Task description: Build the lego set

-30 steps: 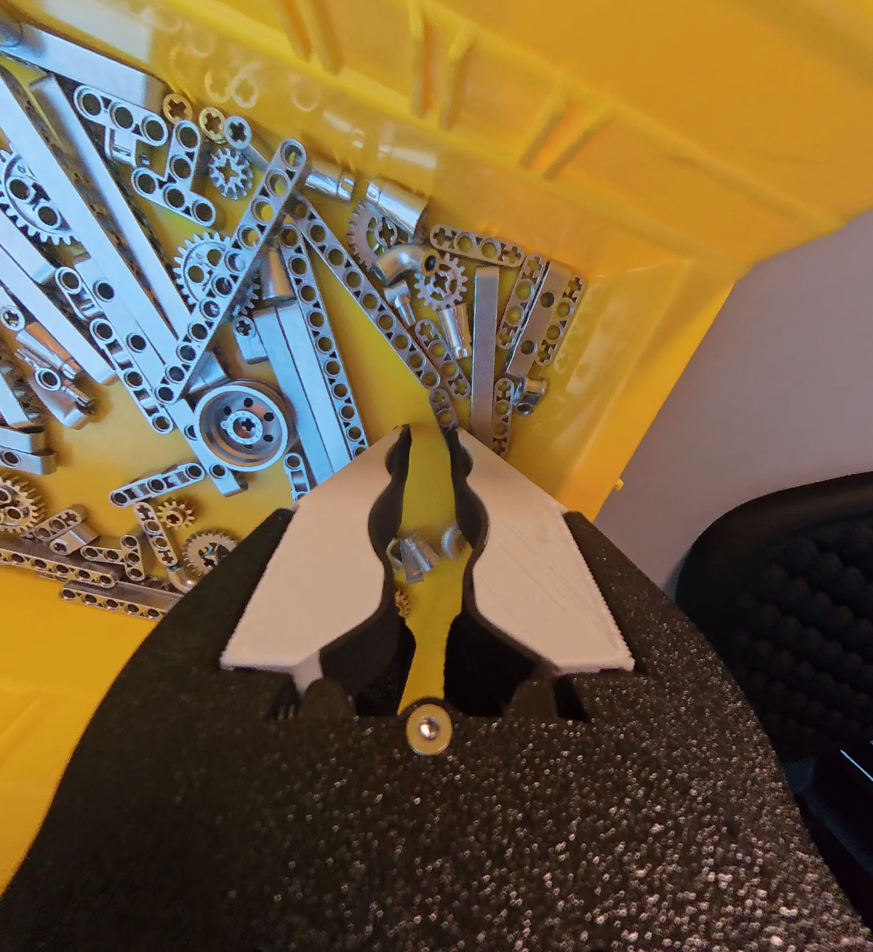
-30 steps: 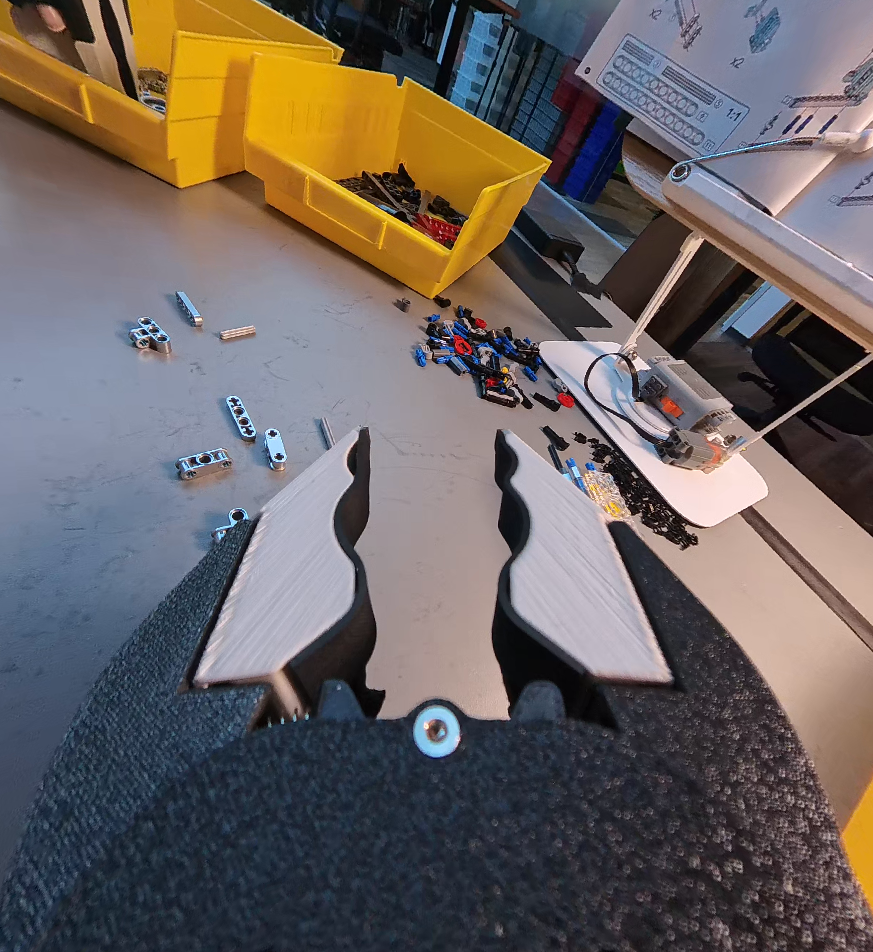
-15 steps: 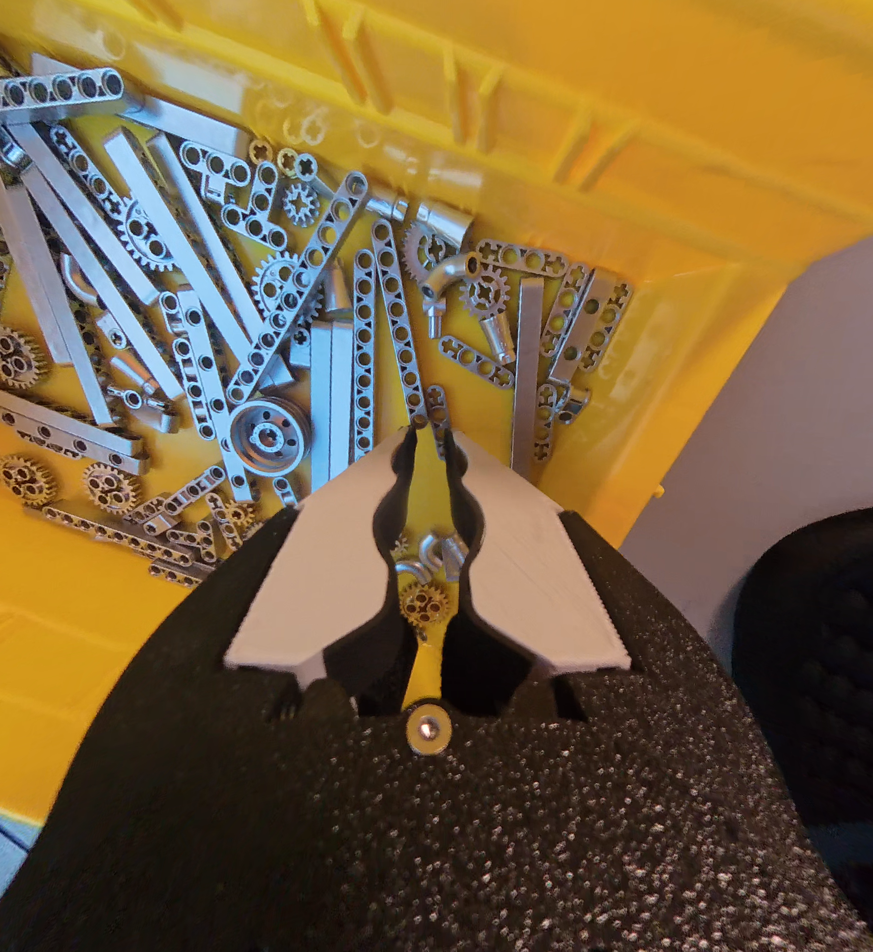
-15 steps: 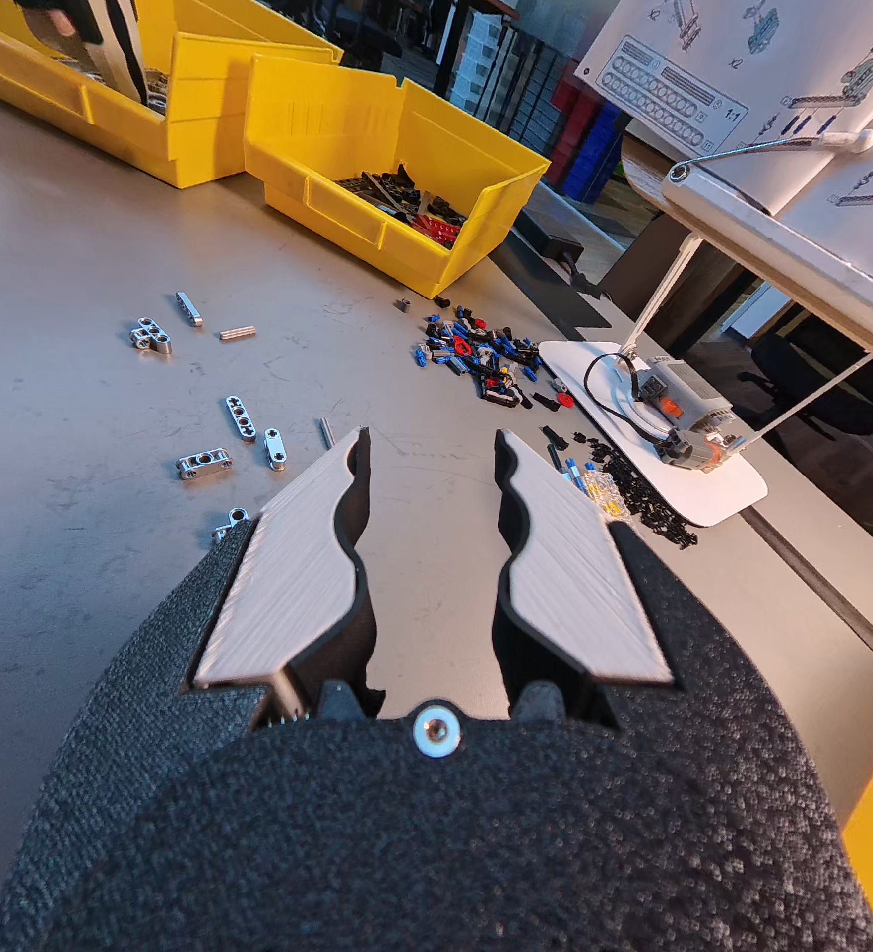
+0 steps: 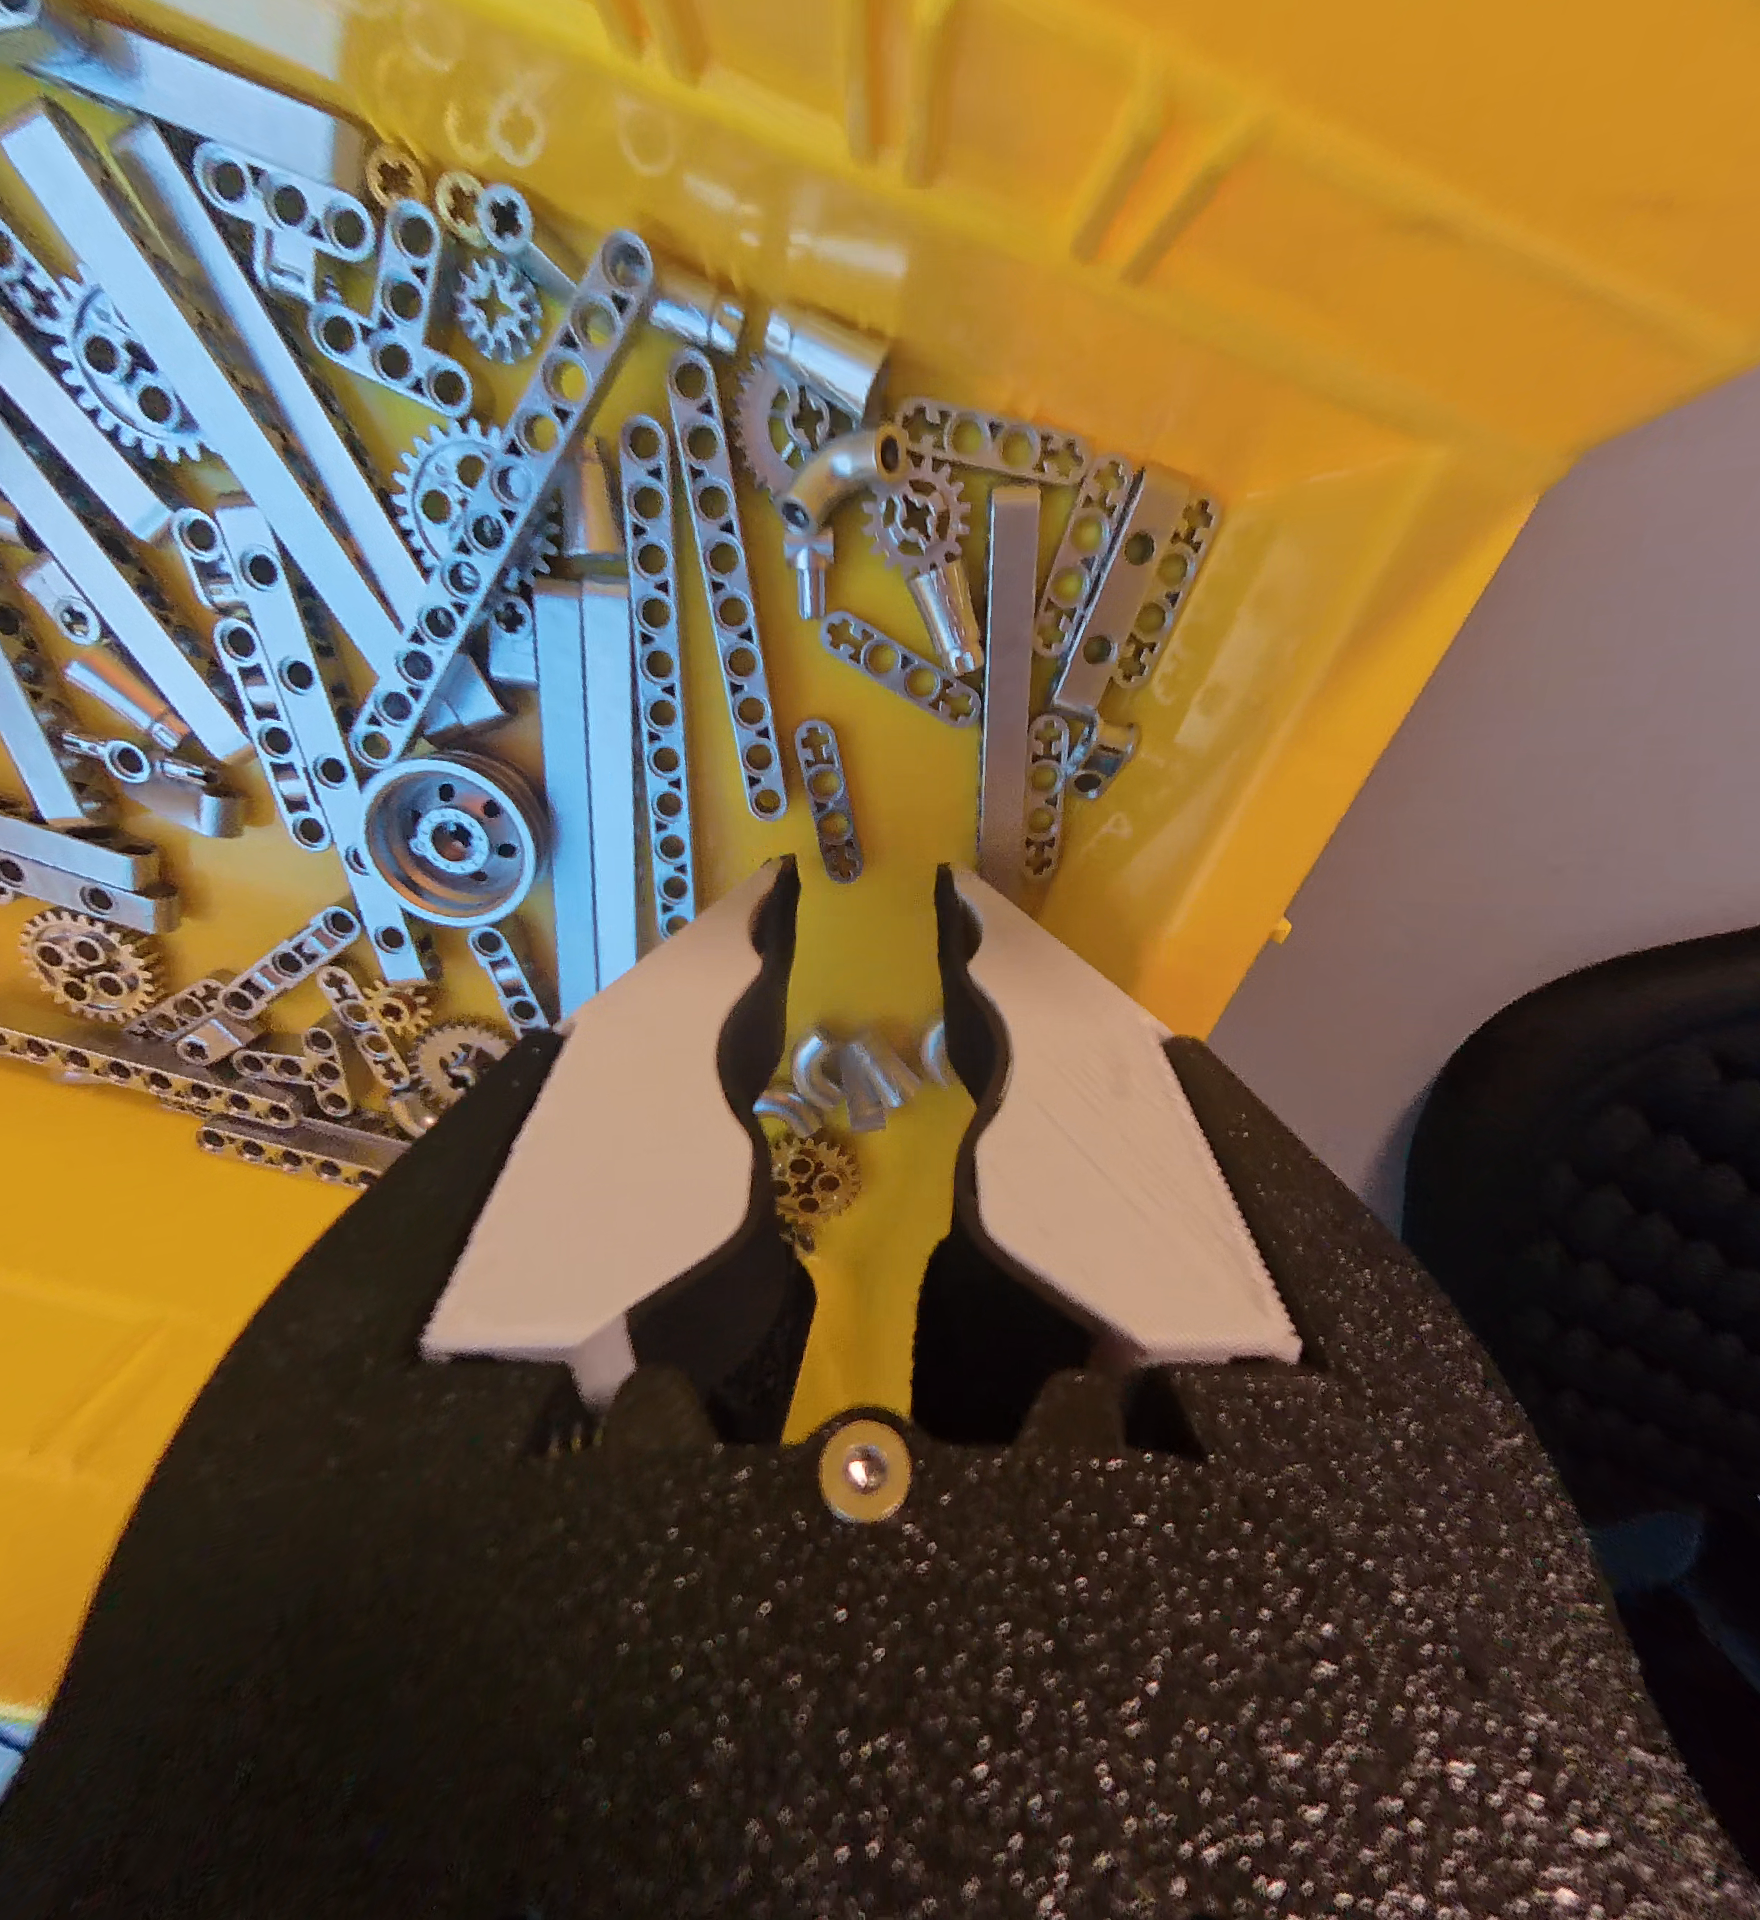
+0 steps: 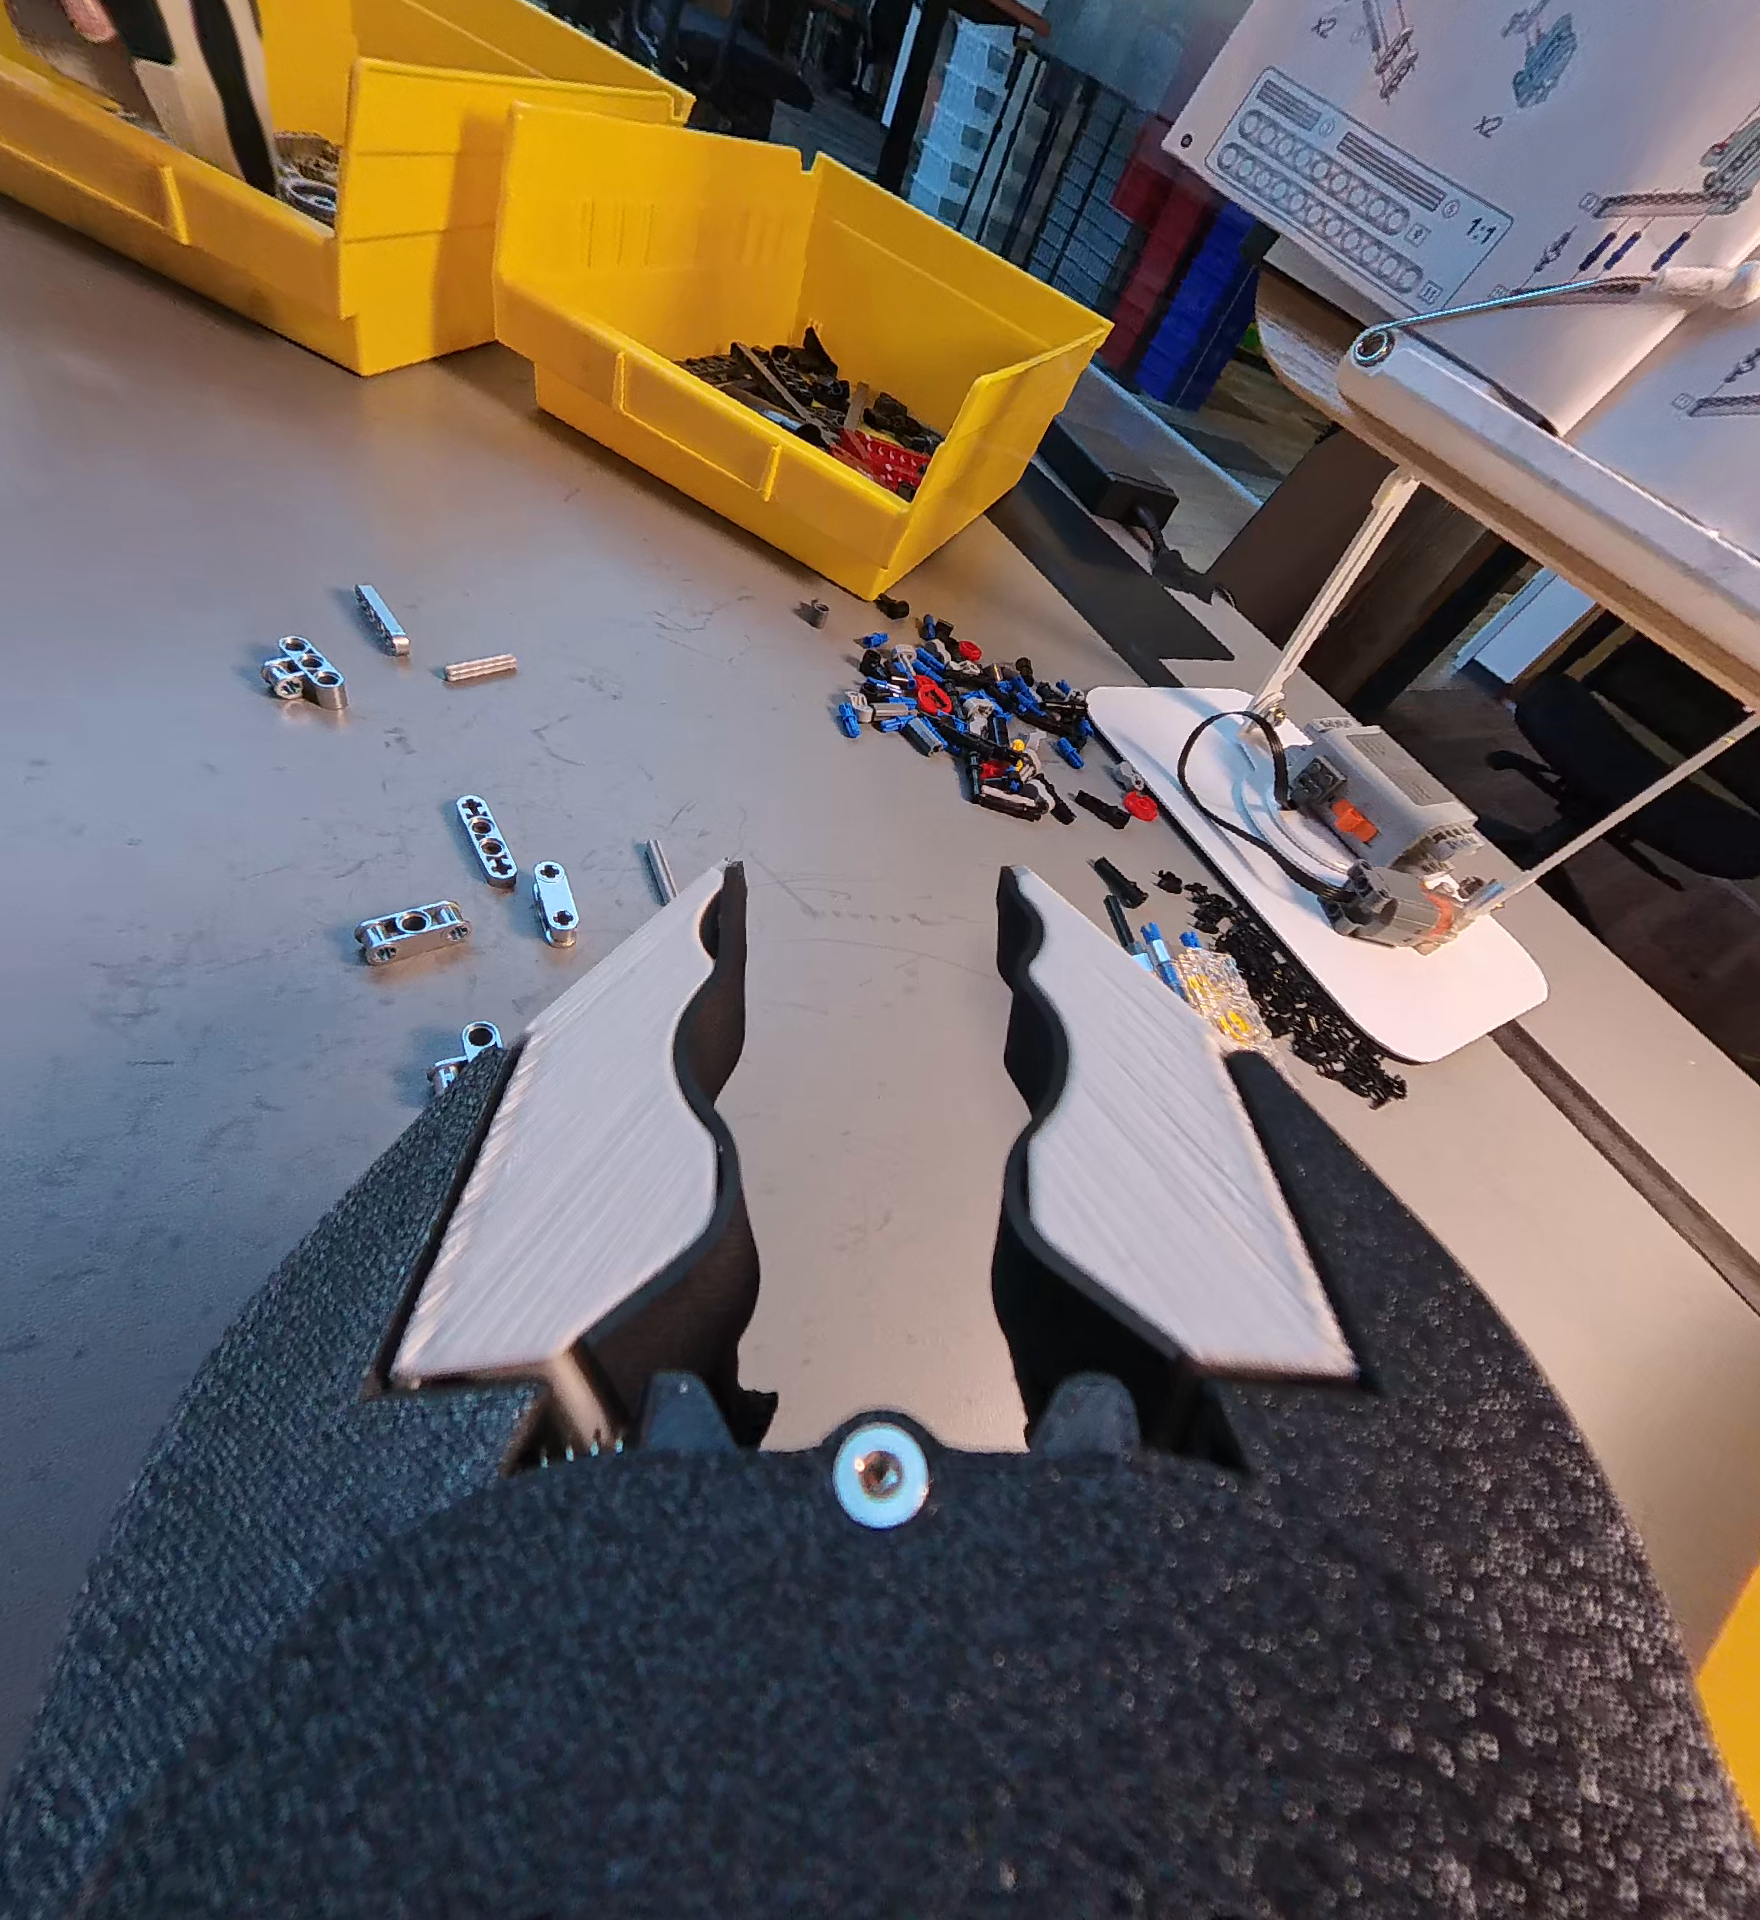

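We note left gripper (image 5: pixel 863 883) spread, empty, above short beam (image 5: pixel 829 800); crowded neighbours risk a double pick; right gripper (image 6: pixel 871 883) spread, idle.

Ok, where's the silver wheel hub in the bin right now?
Left wrist view: the silver wheel hub lies in the yellow bin, up-left of the left gripper, among perforated beams.

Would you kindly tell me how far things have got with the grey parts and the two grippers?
Done: several grey parts lie spread on the table. In hand: nothing; the left gripper is open inside the yellow bin, over small curved pieces, and the right gripper hangs open above bare table. Left: a heap of beams and gears in the bin.
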